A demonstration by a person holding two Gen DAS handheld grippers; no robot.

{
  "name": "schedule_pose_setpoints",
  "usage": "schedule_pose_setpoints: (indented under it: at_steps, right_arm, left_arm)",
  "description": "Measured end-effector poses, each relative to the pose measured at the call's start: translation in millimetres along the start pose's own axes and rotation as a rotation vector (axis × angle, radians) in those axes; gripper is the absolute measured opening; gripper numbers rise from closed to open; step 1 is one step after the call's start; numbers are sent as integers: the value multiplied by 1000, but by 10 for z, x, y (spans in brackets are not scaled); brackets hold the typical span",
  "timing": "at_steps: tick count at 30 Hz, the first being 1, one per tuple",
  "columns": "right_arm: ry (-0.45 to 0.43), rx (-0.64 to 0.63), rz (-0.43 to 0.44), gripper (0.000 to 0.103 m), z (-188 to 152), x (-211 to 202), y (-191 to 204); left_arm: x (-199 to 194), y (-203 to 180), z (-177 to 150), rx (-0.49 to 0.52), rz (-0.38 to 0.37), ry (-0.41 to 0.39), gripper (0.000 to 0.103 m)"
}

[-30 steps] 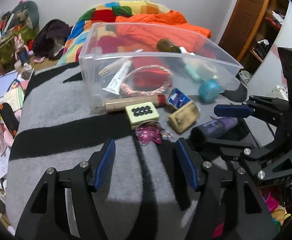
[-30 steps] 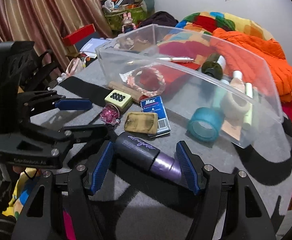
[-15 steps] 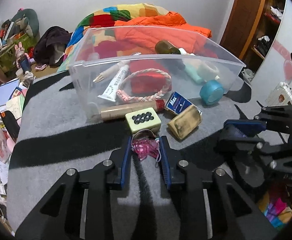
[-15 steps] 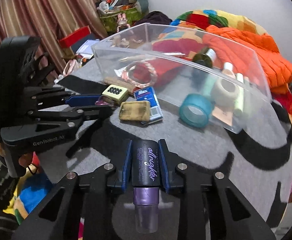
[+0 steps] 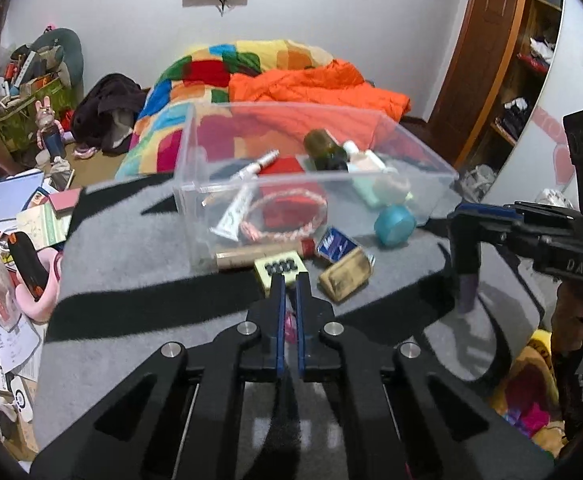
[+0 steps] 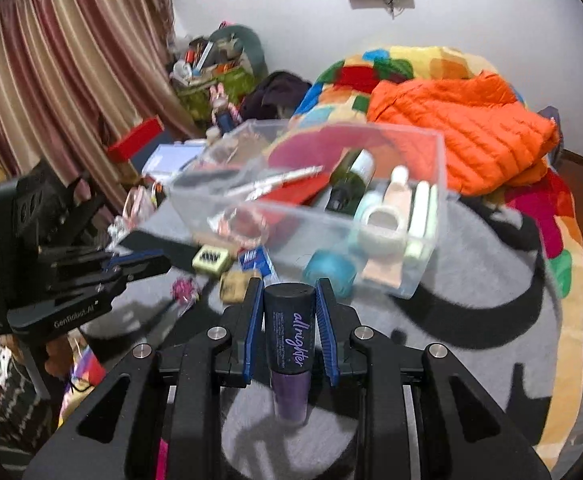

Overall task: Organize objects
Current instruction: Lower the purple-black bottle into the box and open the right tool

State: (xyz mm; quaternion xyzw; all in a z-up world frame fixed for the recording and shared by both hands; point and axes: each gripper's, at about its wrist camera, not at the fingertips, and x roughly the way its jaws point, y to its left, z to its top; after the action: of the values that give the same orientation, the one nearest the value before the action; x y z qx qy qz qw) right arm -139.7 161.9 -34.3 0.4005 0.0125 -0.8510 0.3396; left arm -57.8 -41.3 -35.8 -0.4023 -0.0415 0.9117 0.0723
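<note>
Blue rubber pads of the right gripper [image 6: 289, 312] are clamped on a dark purple spray bottle [image 6: 289, 332], cap forward and clear of the grey blanket [image 6: 471, 280], presumably so it can be carried toward the clear plastic bin [image 6: 423, 216] just ahead. The left gripper [image 5: 287, 300] is squeezed almost fully together on a small pink crinkly trinket [image 5: 290, 326], a sliver of which shows between its pads. Beyond it, a cream case [image 5: 279, 269], a tan pouch [image 5: 345, 280] and a blue packet [image 5: 337, 243] lie against the bin's near wall, probably awaiting sorting.
</note>
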Motion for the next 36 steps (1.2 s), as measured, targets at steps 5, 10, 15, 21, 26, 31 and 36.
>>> schedule_pose_setpoints:
  at_steps: [5,10,15,21,26,31,36]
  right_arm:
    - [-81,22,-12,23,244,-163,-38]
    - [-165,40,-56,23,533,-300,-71]
    - [-207,30,-159,23,825,-260,-87]
    - [-171,-13,-318,23,1016,117,-93]
    - [-116,-36,-336,23,987,400,-60]
    - [-60,-91,-297,23,890,596,110]
    - [-11,-116,-247,24,821,726,222]
  left_arm:
    - [-103,65,89,-22,5,-35,3]
    - [-136,143,126,-34,21,-38,3]
    - [-31,170,31,-33,-9,22,11]
    - [170,103,-162,-11,-17,99,44]
    - [305,34,-229,3,-16,133,55]
    - [397,-47,-240,43,39,125,54]
    - [414,-79,-264,67,81,99,41]
